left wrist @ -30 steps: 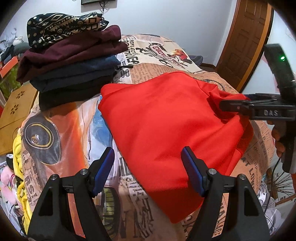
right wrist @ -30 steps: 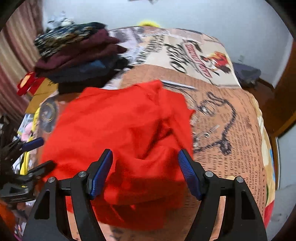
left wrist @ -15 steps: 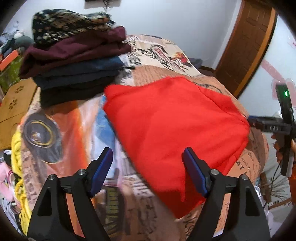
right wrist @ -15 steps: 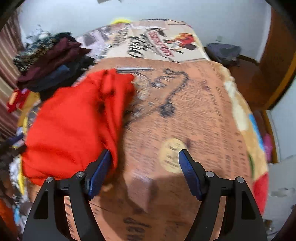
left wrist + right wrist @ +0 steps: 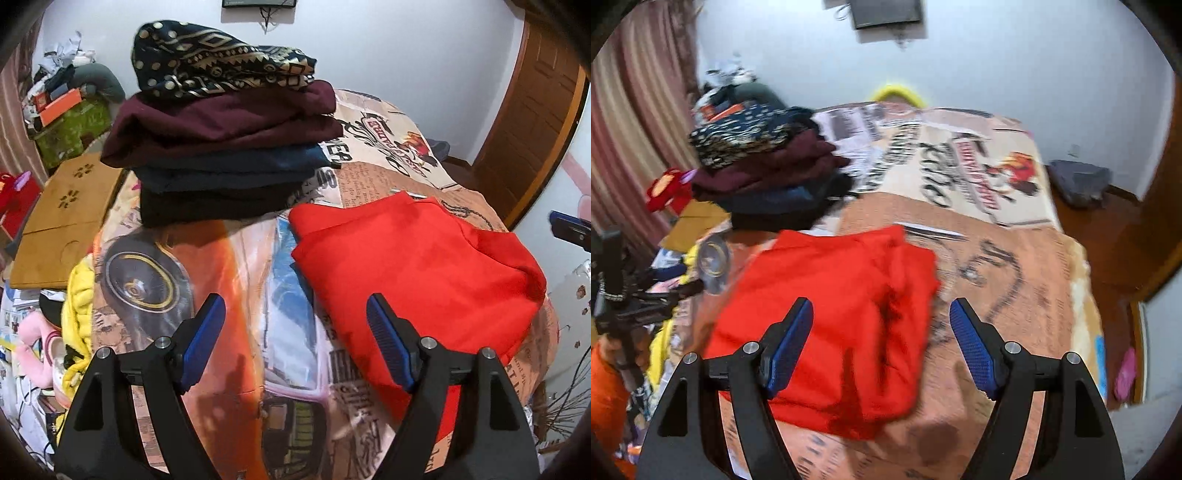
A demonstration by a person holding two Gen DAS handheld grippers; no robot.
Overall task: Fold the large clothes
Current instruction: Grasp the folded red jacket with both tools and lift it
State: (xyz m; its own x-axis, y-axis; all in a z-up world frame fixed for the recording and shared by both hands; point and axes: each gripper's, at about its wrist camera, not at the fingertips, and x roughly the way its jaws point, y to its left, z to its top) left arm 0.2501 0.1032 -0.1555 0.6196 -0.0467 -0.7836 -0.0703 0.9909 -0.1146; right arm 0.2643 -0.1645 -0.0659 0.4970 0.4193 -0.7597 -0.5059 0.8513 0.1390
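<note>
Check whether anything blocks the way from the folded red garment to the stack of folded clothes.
Nothing visible does. The red garment lies flat on the printed bedspread, and the stack of folded clothes sits just beyond its far corner. Only bare bedspread shows between them. Both claws, left and right, are open and hold nothing.

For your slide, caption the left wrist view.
Open left tongs above bedspread, folded red garment beside stacked clothes.
</note>
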